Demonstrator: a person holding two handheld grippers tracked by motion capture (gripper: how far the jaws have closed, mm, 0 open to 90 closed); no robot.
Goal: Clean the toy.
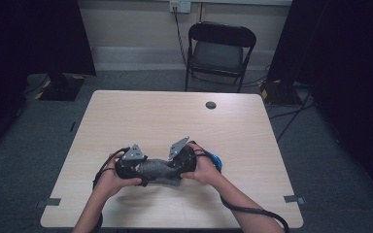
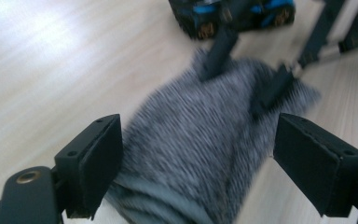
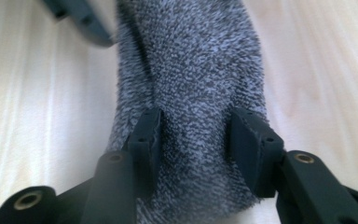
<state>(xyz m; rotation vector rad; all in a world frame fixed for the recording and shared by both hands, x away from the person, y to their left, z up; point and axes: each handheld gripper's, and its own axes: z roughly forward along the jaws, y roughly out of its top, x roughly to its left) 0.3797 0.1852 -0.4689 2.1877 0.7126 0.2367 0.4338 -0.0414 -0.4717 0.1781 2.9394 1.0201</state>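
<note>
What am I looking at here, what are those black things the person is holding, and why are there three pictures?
A person sits at a wooden table and holds a hand-operated gripper in each hand: a tool with two black jaws that pinch like tongs. The high view looks down from above the person. It shows the left gripper and the right gripper at either end of a grey knitted sock lying on the table.

The other two pictures come from small cameras riding on the grippers, looking along the jaws. In the left gripper view, the jaws stand wide, with the sock's cuff end between them; whether they touch it I cannot tell. In the right gripper view, the jaws stand on either side of the sock's other end. A folding chair stands behind the table.
</note>
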